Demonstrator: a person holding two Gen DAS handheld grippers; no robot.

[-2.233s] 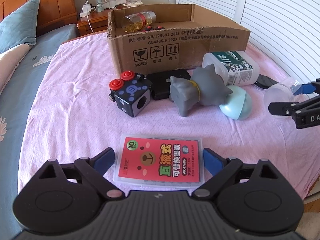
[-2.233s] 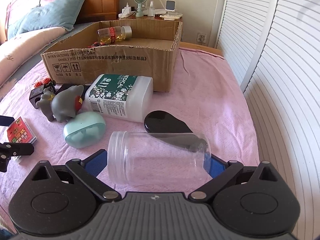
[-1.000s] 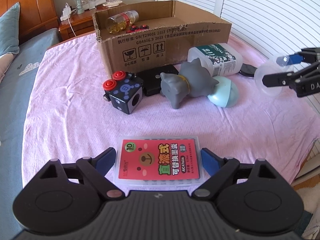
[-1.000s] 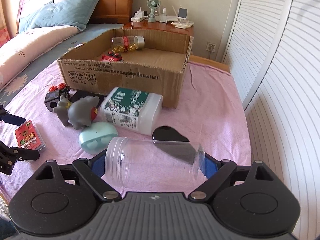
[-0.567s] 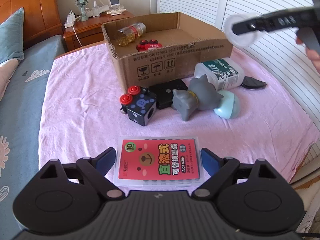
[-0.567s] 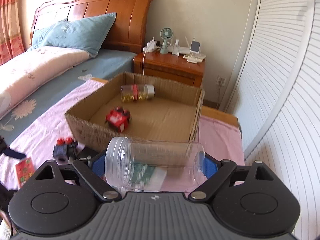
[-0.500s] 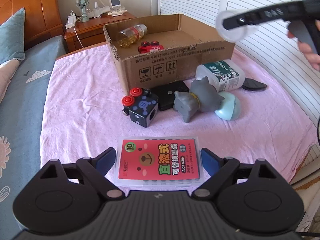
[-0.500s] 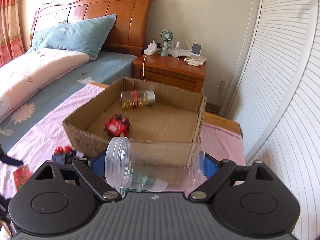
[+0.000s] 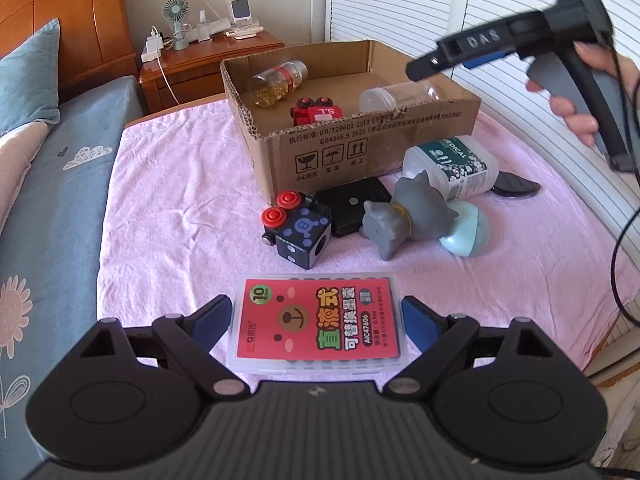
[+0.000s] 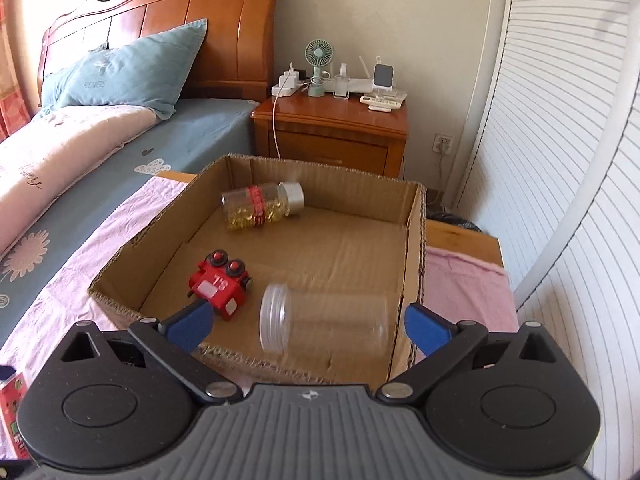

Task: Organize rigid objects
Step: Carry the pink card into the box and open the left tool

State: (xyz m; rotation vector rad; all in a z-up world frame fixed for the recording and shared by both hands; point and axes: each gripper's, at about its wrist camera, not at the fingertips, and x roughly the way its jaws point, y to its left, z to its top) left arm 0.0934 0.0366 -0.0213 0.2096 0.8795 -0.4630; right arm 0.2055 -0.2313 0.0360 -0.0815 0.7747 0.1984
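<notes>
My left gripper [image 9: 316,314] is shut on a clear flat case with a red label [image 9: 318,328], held just above the pink cloth. My right gripper [image 10: 308,322] hovers over the near right corner of the cardboard box [image 10: 412,240]. Its jaws are opening. The clear jar [image 10: 324,324] lies on its side in the box below them, blurred and free of both pads. In the left wrist view the same jar [image 9: 396,98] rests inside the box [image 9: 360,148] under the right gripper [image 9: 452,60]. A pill bottle [image 10: 262,206] and a red toy [image 10: 220,284] also lie in the box.
In front of the box lie a black cube with red buttons [image 9: 298,230], a black flat case [image 9: 352,204], a grey toy animal [image 9: 404,216], a mint egg-shaped case [image 9: 468,232], a white bottle [image 9: 452,164] and a black lid [image 9: 516,186]. A nightstand [image 10: 332,128] stands behind.
The right gripper carried the clear jar up from the cloth to over the box, then opened; the jar dropped into the box. The left gripper rose a little with the red-labelled case.
</notes>
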